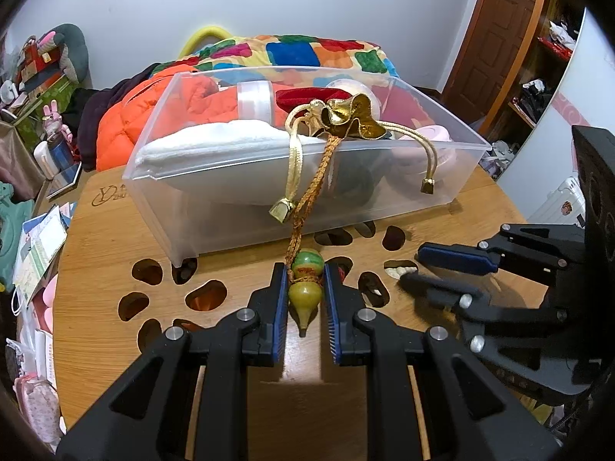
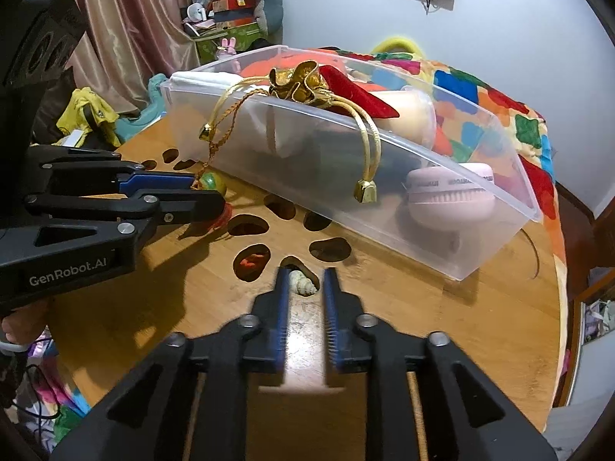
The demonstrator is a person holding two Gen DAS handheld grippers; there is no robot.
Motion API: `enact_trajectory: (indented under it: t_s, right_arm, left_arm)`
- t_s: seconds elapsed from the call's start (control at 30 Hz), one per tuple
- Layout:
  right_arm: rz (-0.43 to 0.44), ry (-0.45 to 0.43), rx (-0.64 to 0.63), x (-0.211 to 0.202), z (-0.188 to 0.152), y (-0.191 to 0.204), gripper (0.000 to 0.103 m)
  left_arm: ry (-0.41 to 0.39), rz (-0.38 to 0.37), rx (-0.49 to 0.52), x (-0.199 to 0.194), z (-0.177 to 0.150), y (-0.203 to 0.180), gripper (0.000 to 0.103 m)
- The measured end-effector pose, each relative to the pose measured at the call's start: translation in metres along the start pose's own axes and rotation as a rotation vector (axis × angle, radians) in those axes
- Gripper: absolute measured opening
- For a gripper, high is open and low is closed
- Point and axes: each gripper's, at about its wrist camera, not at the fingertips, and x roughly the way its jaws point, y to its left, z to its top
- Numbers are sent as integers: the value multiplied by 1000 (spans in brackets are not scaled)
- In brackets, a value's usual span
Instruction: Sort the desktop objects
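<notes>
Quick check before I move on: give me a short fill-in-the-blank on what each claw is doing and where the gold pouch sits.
1. The left claw is shut on the green ____-shaped pendant.
2. The pendant's braided cord runs up into the ____ pouch.
3. That pouch rests on the rim of the clear plastic ____.
4. Just ahead of the right claw, a pale ____ lies in a table cutout.

Missing words: gourd; gold; bin; seashell
</notes>
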Motion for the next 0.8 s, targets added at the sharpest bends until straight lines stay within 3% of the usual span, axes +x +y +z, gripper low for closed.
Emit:
enact_trajectory:
  t_s: [0.27,0.33,0.4,0.8]
  right_arm:
    - [6,-16,-8,4,1,2,26]
    - [3,-22,-20,3,0,5,24]
    - [29,-18,-25,4,1,9,10]
    - [-8,-49,-56,4,0,21,2]
  left_arm:
    - [-2,-5,-5,-1,0,1,18]
    - [-2,-6,-4,-1,0,1,18]
    - [-1,-3,-2,-1,0,0,18]
    - [-18,7,0,-6,-3,2,18]
